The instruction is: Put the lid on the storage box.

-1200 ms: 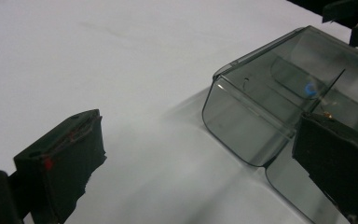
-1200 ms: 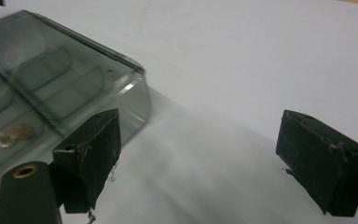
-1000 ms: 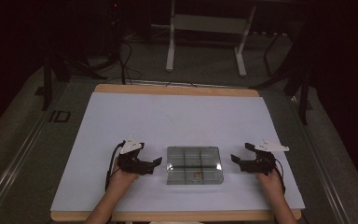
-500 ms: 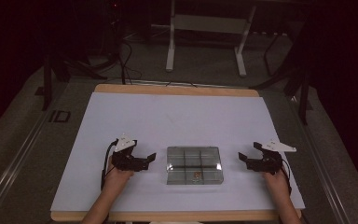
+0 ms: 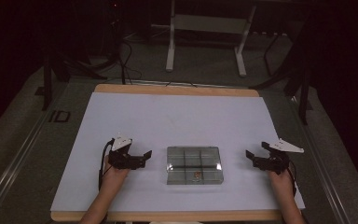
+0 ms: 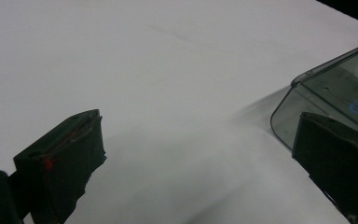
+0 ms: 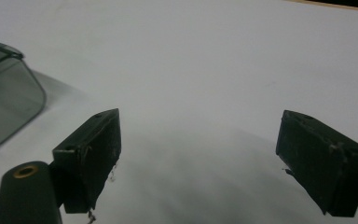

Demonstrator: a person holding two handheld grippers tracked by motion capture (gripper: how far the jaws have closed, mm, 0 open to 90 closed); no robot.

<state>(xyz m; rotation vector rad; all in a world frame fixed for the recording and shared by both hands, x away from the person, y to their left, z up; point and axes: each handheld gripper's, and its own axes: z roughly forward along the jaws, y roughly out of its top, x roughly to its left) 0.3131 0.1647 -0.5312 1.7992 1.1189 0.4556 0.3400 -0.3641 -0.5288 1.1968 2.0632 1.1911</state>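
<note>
A wide white table [image 5: 177, 116] w/ a wooden edge is filling most of the high view, lit against a dark room. Near its front edge, roughly centred btwn the person's two hands, a clear plastic compartment box [image 5: 194, 165] is lying flat w/ its lid down; dividers are splitting it into a grid, and a small reddish item [image 5: 196, 175] is sitting in a front compartment, too small to identify.

The left gripper [image 5: 142, 157] is resting low on the table just beside the box's left side, jaws standing wide apart and pointing at it, holding nothing. In the left gripper view one rounded corner of the box [image 6: 328, 100] is showing just past a jaw, close but apart from it.

The right gripper [image 5: 253, 157] is sitting farther off on the box's right side, also pointing inward, jaws spread wide and empty; the right gripper view is catching the box's corner [image 7: 7, 100] at far left.

Judgement: hands are flanking the box symmetrically, prob. so either can steady or open it.
</note>
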